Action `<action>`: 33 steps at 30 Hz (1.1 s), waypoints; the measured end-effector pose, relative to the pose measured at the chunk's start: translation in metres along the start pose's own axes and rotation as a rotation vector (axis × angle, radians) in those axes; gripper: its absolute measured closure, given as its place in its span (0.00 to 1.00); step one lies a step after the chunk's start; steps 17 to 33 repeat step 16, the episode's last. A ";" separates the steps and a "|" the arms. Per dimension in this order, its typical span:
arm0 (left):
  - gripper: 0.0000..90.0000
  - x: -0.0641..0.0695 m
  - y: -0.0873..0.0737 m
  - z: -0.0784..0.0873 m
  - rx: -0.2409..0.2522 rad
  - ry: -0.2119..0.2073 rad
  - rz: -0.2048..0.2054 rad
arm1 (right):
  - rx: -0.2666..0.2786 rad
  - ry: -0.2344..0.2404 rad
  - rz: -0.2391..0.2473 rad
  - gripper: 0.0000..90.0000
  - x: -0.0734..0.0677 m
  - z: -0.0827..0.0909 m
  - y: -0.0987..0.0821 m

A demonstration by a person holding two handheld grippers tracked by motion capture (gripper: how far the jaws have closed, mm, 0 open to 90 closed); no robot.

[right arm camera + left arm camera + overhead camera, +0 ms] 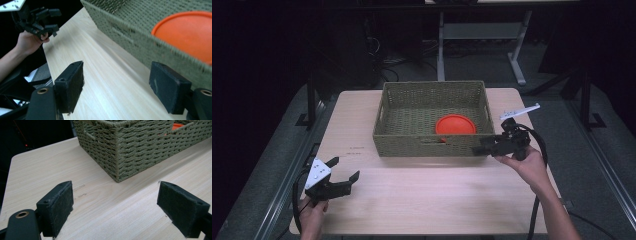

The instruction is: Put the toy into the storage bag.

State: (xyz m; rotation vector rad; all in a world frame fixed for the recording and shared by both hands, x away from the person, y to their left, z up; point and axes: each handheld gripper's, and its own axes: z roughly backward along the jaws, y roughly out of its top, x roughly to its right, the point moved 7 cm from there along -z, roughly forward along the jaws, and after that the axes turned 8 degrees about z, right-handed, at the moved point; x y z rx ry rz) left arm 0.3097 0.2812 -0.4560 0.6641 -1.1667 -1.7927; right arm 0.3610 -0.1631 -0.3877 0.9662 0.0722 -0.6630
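Note:
A green woven basket (427, 145) stands at the back middle of the wooden table (422, 195). An orange disc (455, 124) lies inside it near the front right. My left gripper (346, 168) hovers open over the table's front left corner, well apart from the basket, its jaws empty. My right gripper (479, 149) is open beside the basket's front right corner, jaws pointing left along the front wall. In the right gripper view the open jaws (116, 85) hold nothing, with the basket wall (140, 42) and the disc (190, 32) just ahead. In the left gripper view the open jaws (115, 202) face a basket corner (140, 147).
Bare tabletop lies in front of the basket between the two hands. Beyond the table are a white desk frame (517, 60) and dark floor. In the right gripper view the person's other hand with the left gripper (51, 18) is farther off.

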 end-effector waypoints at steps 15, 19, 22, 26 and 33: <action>0.14 0.005 0.001 -0.002 0.006 -0.009 -0.003 | 0.134 -0.030 0.016 0.25 -0.012 0.010 -0.066; 0.14 0.005 0.000 -0.003 0.003 -0.011 -0.004 | 0.162 -0.015 0.017 0.25 -0.016 0.010 -0.074; 0.14 0.005 0.000 -0.003 0.003 -0.011 -0.004 | 0.162 -0.015 0.017 0.25 -0.016 0.010 -0.074; 0.14 0.005 0.000 -0.003 0.003 -0.011 -0.004 | 0.162 -0.015 0.017 0.25 -0.016 0.010 -0.074; 0.14 0.005 0.000 -0.003 0.003 -0.011 -0.004 | 0.162 -0.015 0.017 0.25 -0.016 0.010 -0.074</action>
